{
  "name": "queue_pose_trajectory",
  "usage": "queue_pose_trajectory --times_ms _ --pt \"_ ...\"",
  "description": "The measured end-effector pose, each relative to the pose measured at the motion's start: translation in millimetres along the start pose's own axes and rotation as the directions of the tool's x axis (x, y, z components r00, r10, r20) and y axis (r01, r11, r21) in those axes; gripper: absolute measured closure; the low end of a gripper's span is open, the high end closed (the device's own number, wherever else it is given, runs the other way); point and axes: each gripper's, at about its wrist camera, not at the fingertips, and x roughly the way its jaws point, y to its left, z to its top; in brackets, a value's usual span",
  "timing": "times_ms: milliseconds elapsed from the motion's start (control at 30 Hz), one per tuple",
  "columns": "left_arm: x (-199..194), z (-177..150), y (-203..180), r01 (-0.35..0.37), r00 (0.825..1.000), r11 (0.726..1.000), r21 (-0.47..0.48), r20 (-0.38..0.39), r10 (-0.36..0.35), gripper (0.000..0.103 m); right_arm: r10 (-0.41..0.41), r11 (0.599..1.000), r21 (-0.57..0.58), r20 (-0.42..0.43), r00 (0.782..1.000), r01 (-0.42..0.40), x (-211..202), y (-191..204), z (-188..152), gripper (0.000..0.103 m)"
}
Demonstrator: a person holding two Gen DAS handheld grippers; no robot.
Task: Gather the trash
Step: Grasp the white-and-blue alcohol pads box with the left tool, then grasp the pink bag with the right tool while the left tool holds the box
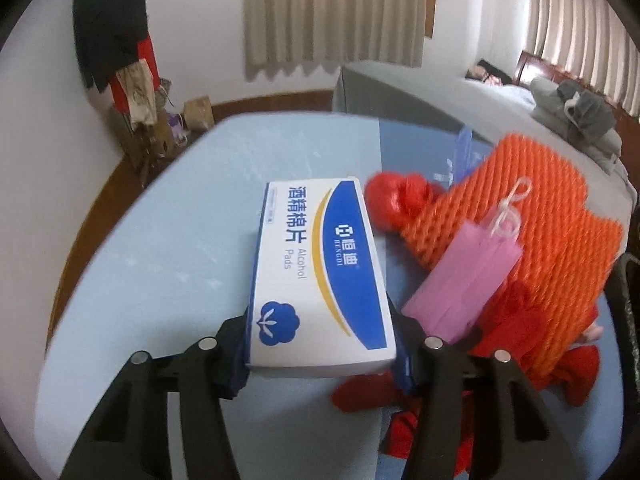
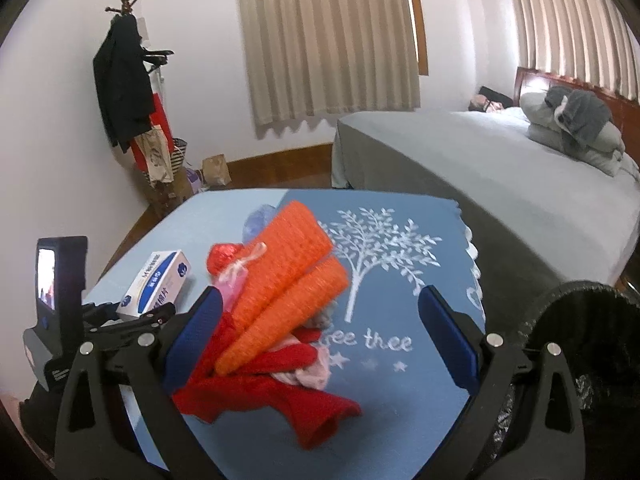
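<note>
My left tongs (image 1: 320,354) are clamped on the box (image 1: 318,276), right tongs (image 2: 320,340) spread empty; next I carry it to the bin (image 2: 592,344).

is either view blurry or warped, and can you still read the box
Left wrist view: the white and blue cardboard box is sharp and its print readable, but the orange foam net sleeve is motion-smeared. Right wrist view: fisheye bends the beige curtains; box print too small to read.

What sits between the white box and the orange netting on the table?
In the left wrist view, a pink mask and a red ball lie between the white box and the orange netting; the mask overlaps the netting.
</note>
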Motion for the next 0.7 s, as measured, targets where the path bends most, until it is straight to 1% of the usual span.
queue_pose_trajectory --times_ms 200,267,300,367,433,467,633,700 --pt "-22.4 10.2 11.9 -0.024 0.999 1.0 -0.003 0.031 0.024 0.048 0.052 0.999 -0.013 0.024 0.998 -0.051 4.0 20.0 14.2 0.009" --pt "-28.8 13.5 16.1 -0.027 0.999 1.0 -0.008 0.044 0.028 0.048 0.072 0.997 -0.02 0.022 0.997 -0.072 8.3 28.2 17.6 0.014" --pt "-30.6 14.1 17.7 -0.027 0.999 1.0 -0.011 0.047 0.028 0.048 0.086 0.996 -0.027 0.017 0.996 -0.085 11.8 33.2 19.1 0.021" --pt "-33.4 17.9 22.1 -0.036 0.998 0.999 -0.012 0.057 0.037 0.048 0.111 0.993 -0.04 0.0 0.994 -0.111 20.4 43.3 20.6 0.025" --pt "-34.0 20.0 26.3 -0.042 0.997 0.999 -0.015 0.061 0.042 0.048 0.125 0.991 -0.051 -0.015 0.992 -0.125 27.9 52.4 21.5 0.032" --pt "-33.5 20.5 29.9 -0.046 0.997 0.999 -0.021 0.059 0.047 0.048 0.135 0.989 -0.057 -0.027 0.99 -0.136 33.4 56.6 20.8 0.033" --pt "-33.8 18.8 45.0 -0.072 0.996 0.997 -0.032 0.055 0.073 0.048 0.154 0.985 -0.063 -0.115 0.981 -0.162 65.1 69.1 10.7 0.049" --pt "-33.9 17.4 49.3 -0.079 0.995 0.996 -0.034 0.053 0.081 0.048 0.152 0.984 -0.067 -0.148 0.977 -0.163 77.2 72.6 6.7 0.051"
